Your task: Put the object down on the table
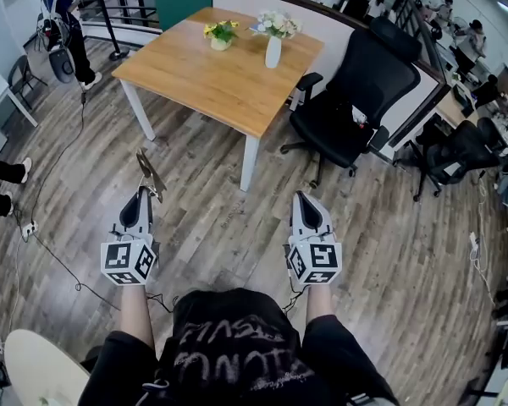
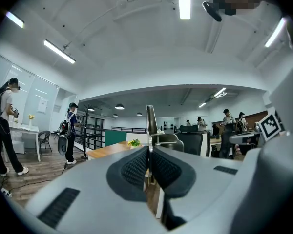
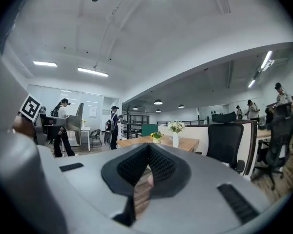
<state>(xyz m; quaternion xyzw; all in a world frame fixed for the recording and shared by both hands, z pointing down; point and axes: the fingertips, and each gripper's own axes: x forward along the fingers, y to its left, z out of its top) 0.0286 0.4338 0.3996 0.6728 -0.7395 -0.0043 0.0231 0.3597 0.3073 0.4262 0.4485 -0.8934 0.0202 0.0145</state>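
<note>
A wooden office floor (image 1: 229,227), with a square wooden worktop (image 1: 212,66) ahead. Well short of it, the left gripper (image 1: 143,196) jaws pinch a thin metal tool (image 1: 150,174). The right gripper (image 1: 304,198) jaws are shut and empty. It looks like the carrying step. Next, reach the worktop and lower the tool.

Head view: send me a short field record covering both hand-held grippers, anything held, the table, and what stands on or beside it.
left hand-held gripper: shut on a thin metal object that sticks out past the jaws
right hand-held gripper: shut, nothing between the jaws
wooden table: ahead of both grippers; object not yet on it
on table: pot of yellow flowers, white vase
beside table: black office chair
</note>
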